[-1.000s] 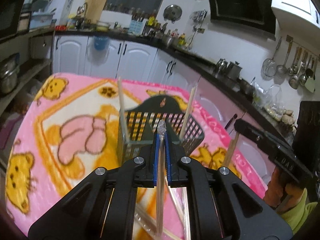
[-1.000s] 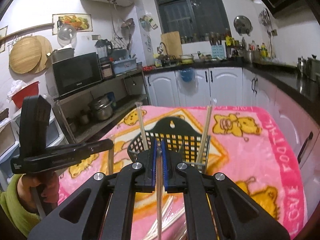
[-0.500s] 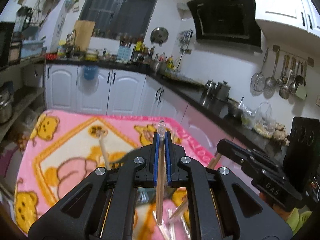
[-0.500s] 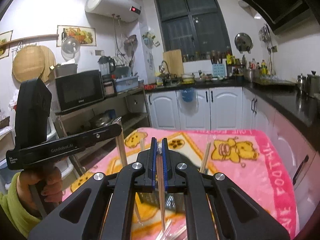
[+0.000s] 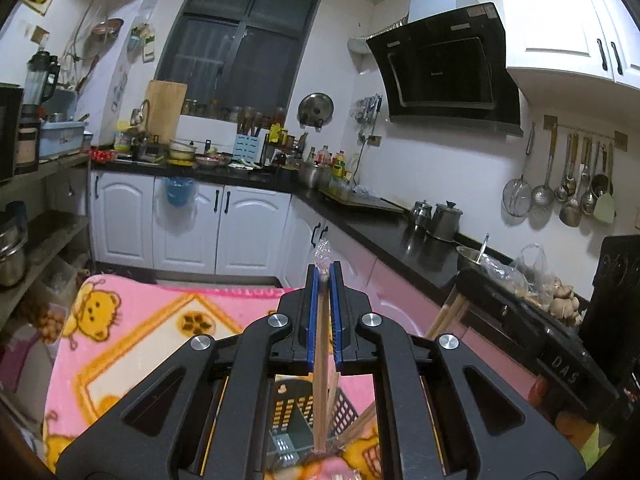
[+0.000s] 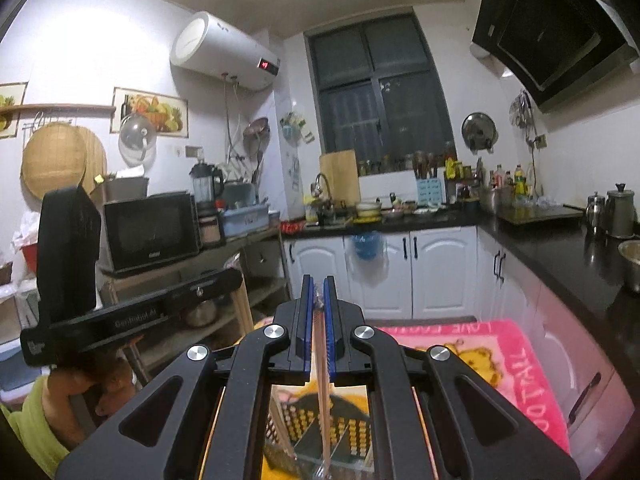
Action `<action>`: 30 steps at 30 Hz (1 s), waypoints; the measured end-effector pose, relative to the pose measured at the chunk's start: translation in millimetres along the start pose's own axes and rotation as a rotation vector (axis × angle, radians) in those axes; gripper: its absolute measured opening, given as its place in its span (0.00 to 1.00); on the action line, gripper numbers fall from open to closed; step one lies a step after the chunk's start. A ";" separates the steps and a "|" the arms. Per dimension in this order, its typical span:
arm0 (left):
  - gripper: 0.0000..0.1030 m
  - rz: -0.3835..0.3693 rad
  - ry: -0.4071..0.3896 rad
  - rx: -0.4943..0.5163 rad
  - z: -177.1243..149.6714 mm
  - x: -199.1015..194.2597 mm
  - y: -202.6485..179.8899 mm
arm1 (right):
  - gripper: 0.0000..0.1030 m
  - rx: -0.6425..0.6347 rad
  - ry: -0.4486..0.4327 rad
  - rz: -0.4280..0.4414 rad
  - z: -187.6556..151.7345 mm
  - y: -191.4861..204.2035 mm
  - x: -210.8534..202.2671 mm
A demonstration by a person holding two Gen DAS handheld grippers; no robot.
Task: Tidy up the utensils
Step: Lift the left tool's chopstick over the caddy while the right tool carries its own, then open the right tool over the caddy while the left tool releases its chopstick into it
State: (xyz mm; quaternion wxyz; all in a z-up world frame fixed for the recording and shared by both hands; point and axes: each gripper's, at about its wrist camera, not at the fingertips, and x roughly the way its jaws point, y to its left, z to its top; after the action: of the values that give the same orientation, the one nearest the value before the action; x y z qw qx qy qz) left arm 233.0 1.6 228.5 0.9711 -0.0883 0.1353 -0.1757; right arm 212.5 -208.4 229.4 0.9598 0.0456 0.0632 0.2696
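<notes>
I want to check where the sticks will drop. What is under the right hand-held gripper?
Under the right hand-held gripper, which is shut on wrapped chopsticks, sits the black slotted utensil basket on the pink blanket. The hand-held gripper's frame covers most of the basket, so its contents cannot be made out.

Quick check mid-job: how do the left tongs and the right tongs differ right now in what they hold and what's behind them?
The left tongs face the stove corner with its hood; the right tongs face the window and microwave. The left's wrapped chopstick pokes clear plastic past its tips; the right's chopstick barely shows there. Both are shut on a chopstick above the black basket.
</notes>
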 end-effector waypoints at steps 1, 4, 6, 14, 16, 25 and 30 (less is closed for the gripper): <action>0.03 0.004 -0.001 0.004 1.9 2.6 -0.8 | 0.05 0.001 -0.005 -0.005 2.3 -1.4 1.9; 0.03 0.017 -0.006 0.013 3.9 8.6 -0.8 | 0.05 -0.010 -0.020 -0.023 4.3 -5.4 7.5; 0.03 0.028 -0.010 0.015 4.0 13.3 -0.5 | 0.05 -0.003 -0.019 -0.029 2.8 -9.9 12.7; 0.03 0.061 -0.001 0.024 -10.1 31.9 6.4 | 0.05 0.022 0.002 -0.051 -14.9 -21.4 30.2; 0.03 0.065 0.006 0.020 -16.6 38.0 9.7 | 0.05 0.026 0.016 -0.057 -21.6 -22.1 35.4; 0.03 0.074 0.045 0.009 -41.5 54.3 17.7 | 0.05 0.048 0.040 -0.062 -39.4 -22.5 51.1; 0.03 0.068 0.061 0.004 -52.5 58.9 19.7 | 0.06 0.079 0.055 -0.062 -49.1 -26.3 56.4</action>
State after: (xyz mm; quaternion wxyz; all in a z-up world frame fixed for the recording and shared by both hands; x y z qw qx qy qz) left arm 276.9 -8.3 160.8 0.9721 -0.0765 0.1674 -0.1456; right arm 266.6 -198.7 172.2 0.9631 0.0740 0.1014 0.2382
